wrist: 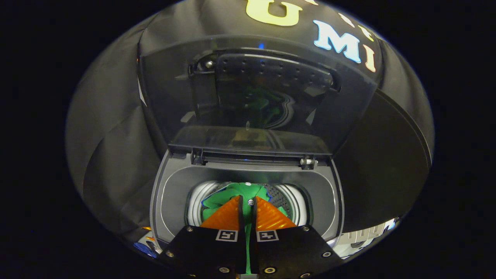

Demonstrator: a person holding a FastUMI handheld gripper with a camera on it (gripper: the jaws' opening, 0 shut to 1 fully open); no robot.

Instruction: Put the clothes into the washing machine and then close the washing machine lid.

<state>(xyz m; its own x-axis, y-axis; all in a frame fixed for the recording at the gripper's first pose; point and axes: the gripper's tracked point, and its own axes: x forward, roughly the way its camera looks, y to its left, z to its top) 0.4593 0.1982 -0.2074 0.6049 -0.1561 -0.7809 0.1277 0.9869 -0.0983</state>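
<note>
Step in hand: loading the clothes; the garment is being lowered into the washing machine [166,201], and the lid step has not begun.
Claw: the gripper [248,202] is clenched, its two fingers nearly meeting, with a strip of green cloth pinched between them and running back down the gap toward the camera.
Clothes: the green garment [223,197] lies bunched in the drum [296,203], just ahead of and under the fingertips; one end of it is held in the grip.
A small white round piece: sits right at the fingertips; too small to tell whether it is a button or part of the drum.
Drum: pale rim, holes in the wall to the right of the fingers; the garment covers most of what shows of the inside.
Lid: the clear lid [255,93] stands upright on its hinges [308,162] behind the opening, wide open, with green reflected in it.
Progress: judged from this, the garment is mostly inside, so the first half is close to done.
Next move calls for: parting the fingers so the cloth drops clear, drawing back without dragging it out, then reaching up behind the top edge of the lid to tip it forward and down.
Risk: cloth snagging on the fingers or trailing over the rim would stop the lid seating.
</note>
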